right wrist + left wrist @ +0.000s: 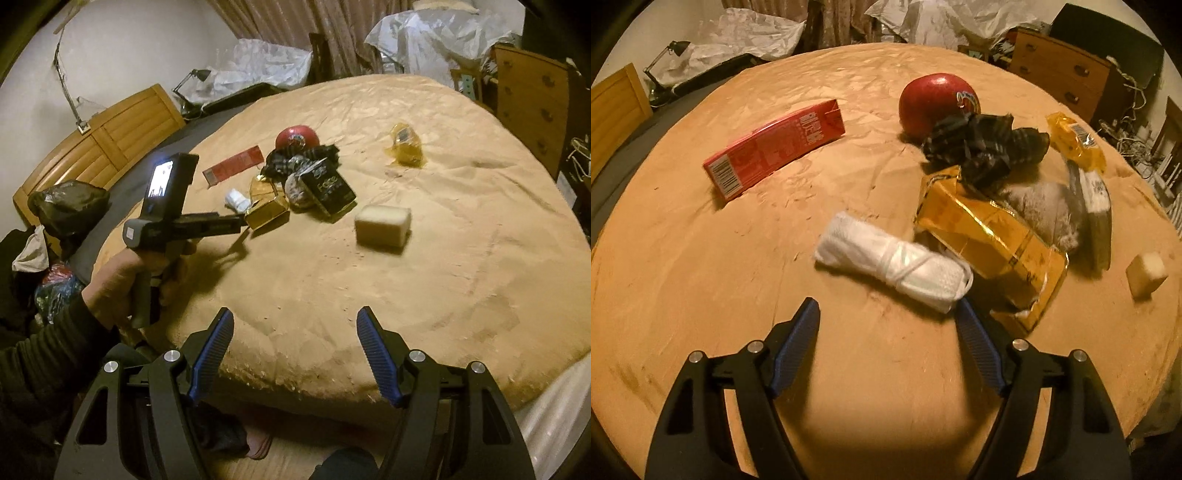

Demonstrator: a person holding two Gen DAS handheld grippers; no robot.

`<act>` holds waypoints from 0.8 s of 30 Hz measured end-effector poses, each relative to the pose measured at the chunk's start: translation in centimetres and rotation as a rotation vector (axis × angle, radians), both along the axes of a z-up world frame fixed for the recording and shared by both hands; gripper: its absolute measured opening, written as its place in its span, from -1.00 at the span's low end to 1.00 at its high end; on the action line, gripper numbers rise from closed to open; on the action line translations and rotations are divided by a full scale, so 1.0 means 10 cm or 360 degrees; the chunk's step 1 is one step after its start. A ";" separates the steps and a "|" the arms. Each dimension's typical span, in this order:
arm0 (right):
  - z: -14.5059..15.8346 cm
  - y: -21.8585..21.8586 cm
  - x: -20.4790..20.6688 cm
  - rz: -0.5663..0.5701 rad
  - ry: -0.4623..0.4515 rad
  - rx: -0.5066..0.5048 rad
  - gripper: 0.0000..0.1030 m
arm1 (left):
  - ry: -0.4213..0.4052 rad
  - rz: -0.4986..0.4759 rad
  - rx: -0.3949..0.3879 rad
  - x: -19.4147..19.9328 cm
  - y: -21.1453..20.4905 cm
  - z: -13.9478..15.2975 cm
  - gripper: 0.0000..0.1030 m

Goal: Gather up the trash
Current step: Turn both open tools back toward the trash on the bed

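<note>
Far left on the blanket (701, 277): a red box (775, 147), flat and alone, well apart from the heap. Next, a white roll (894, 266), on its side, just past the left claw (886, 314). Behind it, an apple (931, 103), touching a dark wrapper (982, 147). Then a gold bag (990, 240), right up against the roll's end. All bunched in one heap, so easy to pick from one by one. Further right, a yellow wrapper (1075, 140), and off alone, a sponge (1145, 273).

Left claw: wide open, nothing inside, tipped down at the roll. Probably there to pinch the roll first, as the nearest trash. Right tip close to the gold bag, so maybe a bump there.

Right claw (295, 317): also open and empty, over the near edge of the blanket. Nearest thing ahead: the sponge. Likely waiting, or lined up for that one.
</note>
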State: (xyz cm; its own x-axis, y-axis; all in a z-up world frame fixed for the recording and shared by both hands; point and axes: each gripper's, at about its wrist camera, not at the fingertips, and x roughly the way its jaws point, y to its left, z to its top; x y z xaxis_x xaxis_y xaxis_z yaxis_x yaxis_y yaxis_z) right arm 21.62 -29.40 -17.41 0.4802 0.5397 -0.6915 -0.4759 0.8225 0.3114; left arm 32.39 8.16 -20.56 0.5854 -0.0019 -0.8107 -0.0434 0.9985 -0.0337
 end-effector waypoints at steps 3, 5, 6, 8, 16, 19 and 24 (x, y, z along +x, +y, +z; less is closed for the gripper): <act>-0.06 0.12 0.10 0.0027 0.0007 -0.0009 0.36 | -0.0007 0.0027 -0.0008 0.03 0.11 0.00 0.43; -0.08 0.18 0.15 0.0053 0.0006 -0.0004 0.36 | -0.0020 0.0051 0.0014 0.01 0.28 0.02 0.43; -0.09 0.22 0.18 0.0060 0.0005 -0.0005 0.36 | -0.0027 0.0069 0.0019 -0.02 0.38 0.03 0.43; -0.10 0.25 0.23 0.0075 0.0003 -0.0004 0.36 | -0.0037 0.0121 0.0026 -0.08 0.55 0.05 0.43; -0.12 0.22 0.34 0.0104 -0.0010 -0.0006 0.39 | -0.0106 0.0320 -0.0072 -0.47 1.04 0.28 0.43; -0.13 0.19 0.39 0.0100 -0.0016 -0.0008 0.39 | -0.0152 0.0277 -0.0138 -0.47 0.94 0.38 0.43; -0.15 0.17 0.43 0.0068 -0.0010 0.0022 0.39 | -0.0127 0.0175 -0.0104 -0.10 0.61 0.33 0.43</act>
